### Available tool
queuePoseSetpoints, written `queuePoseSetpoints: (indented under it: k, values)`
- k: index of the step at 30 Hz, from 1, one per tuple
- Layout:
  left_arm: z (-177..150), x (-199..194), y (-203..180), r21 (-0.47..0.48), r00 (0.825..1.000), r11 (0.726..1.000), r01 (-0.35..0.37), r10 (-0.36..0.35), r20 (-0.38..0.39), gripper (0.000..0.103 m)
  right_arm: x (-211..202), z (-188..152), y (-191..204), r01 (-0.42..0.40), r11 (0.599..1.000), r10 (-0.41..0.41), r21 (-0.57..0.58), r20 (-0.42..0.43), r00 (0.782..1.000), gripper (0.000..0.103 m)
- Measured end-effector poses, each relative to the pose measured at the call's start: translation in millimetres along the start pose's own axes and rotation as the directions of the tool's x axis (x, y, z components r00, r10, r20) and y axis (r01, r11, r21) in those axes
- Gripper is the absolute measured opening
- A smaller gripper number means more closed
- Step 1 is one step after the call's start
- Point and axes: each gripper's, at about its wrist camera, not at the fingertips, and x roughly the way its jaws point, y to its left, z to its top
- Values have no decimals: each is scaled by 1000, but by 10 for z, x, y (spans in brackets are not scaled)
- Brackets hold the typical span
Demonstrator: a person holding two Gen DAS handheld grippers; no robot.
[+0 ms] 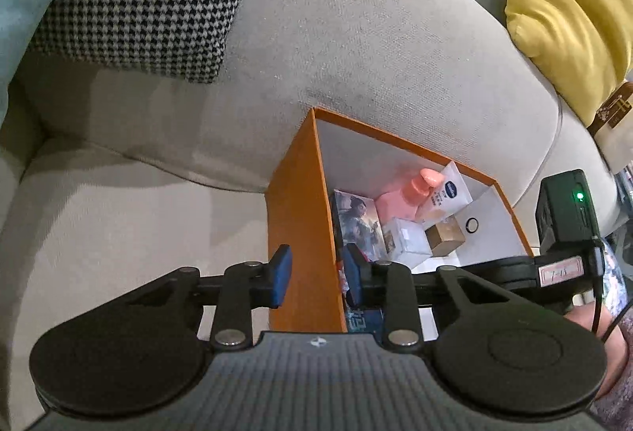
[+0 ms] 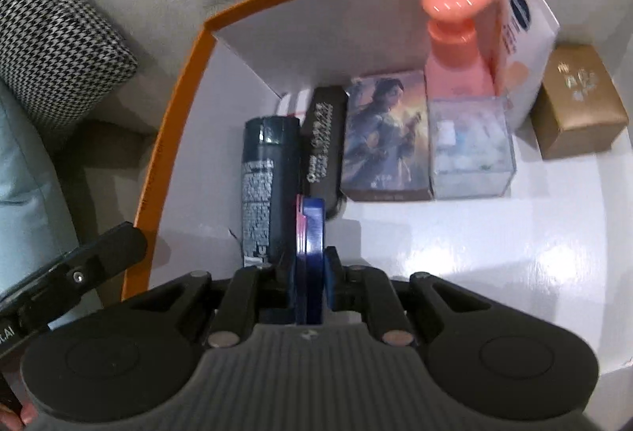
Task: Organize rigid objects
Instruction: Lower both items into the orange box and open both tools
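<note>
On the sofa [image 1: 356, 47], the orange box [image 2: 166, 154] already held most items in a row. The left claw [image 1: 316, 276] straddled its wall, part open, empty. The right claw [image 2: 310, 233], pads together, gripped nothing beside the dark can [image 2: 269, 169]; sorting looked nearly done.

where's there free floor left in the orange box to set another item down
Free: the white floor in front of the clear box and gold box, toward the near right. Crowded: the back and left, from the dark can to the pink pump bottle.
</note>
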Motion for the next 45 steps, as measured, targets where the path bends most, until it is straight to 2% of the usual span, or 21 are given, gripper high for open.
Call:
queuePoseSetpoints:
  k: [4,8,11,14,18,22,26,31,35,39,45]
  values:
    - [-122,38,22,-24,1000,1000,11,-11,-6,36,13,-3,-42,6,1000,-5,18,-63,998,14]
    - [-199,49,42,-54,1000,998,27,-28,-3,36,72,6,12,54,999,-53,6,-86,995,15]
    - [-226,44,75,-65,1000,997,28,-28,-3,36,89,17,55,87,996,-87,-12,-101,991,19]
    - [-236,43,93,-70,1000,997,30,-30,-2,36,85,31,89,138,989,-143,-48,-100,985,29]
    - [-255,36,97,-76,999,996,40,-40,1,34,92,46,90,187,979,-195,-81,-105,975,31]
    - [-270,21,101,-84,999,995,52,-51,9,32,143,51,96,198,976,-208,-90,-122,970,31]
    - [-276,7,111,-97,998,993,61,-59,19,32,195,54,132,199,973,-213,-114,-128,969,18]
    - [-285,-16,120,-107,998,992,65,-63,24,32,270,23,135,186,978,-198,-91,-161,967,17]
    - [-310,-72,102,-108,997,992,59,-54,47,32,239,-11,181,207,972,-222,-115,-135,966,17]
    - [-376,-178,41,-99,995,994,41,-32,91,32,63,-114,321,218,957,-236,-189,-78,969,17]
    - [-510,-411,-63,-87,989,996,13,0,151,30,-284,-385,567,246,917,-232,-314,80,969,18]
